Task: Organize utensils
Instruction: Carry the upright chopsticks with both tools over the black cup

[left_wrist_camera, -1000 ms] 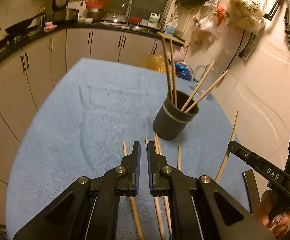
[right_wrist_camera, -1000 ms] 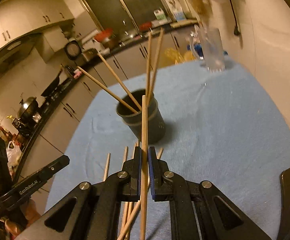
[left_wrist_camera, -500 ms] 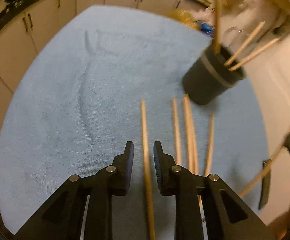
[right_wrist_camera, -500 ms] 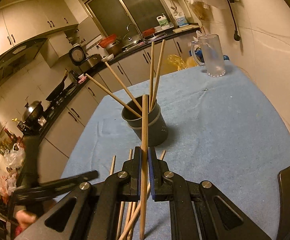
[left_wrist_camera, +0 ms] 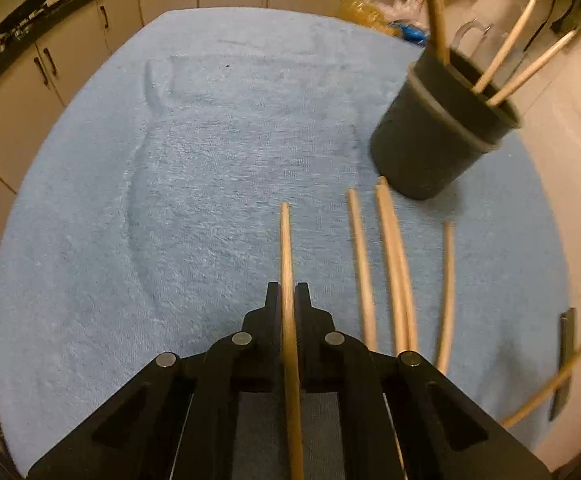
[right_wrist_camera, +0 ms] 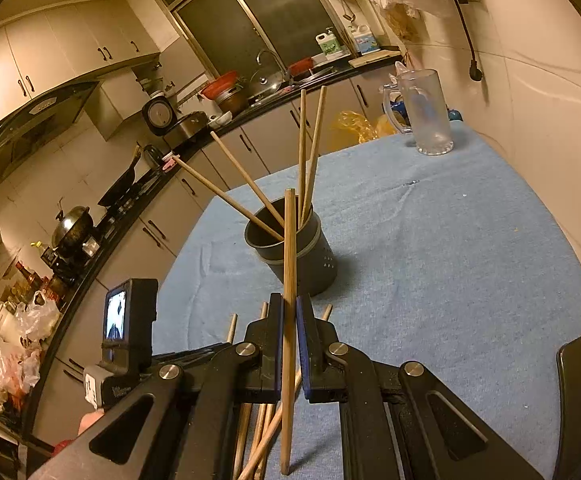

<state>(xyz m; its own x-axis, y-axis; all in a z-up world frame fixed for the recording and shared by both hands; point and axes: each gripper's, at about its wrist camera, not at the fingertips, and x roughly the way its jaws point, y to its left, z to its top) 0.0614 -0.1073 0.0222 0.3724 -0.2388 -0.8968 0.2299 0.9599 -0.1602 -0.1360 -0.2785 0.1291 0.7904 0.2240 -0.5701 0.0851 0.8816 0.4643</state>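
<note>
A dark utensil cup (left_wrist_camera: 434,140) (right_wrist_camera: 294,252) stands on the blue cloth with several wooden chopsticks leaning in it. My left gripper (left_wrist_camera: 288,296) is low over the cloth, its jaws closed around a loose chopstick (left_wrist_camera: 287,248) lying there. Several more chopsticks (left_wrist_camera: 390,248) lie to its right, short of the cup. My right gripper (right_wrist_camera: 289,308) is shut on a chopstick (right_wrist_camera: 289,240) held nearly upright just in front of the cup. More loose chopsticks (right_wrist_camera: 262,436) lie under it.
A glass mug (right_wrist_camera: 422,112) stands at the table's far right corner by the wall. The blue cloth (left_wrist_camera: 210,140) covers the whole table. Kitchen cabinets and a counter run along the left and far sides. The left hand-held device (right_wrist_camera: 126,328) shows at lower left.
My left gripper dropped to the cloth and closed around the leftmost loose chopstick. My right gripper kept its chopstick and held near the cup.
</note>
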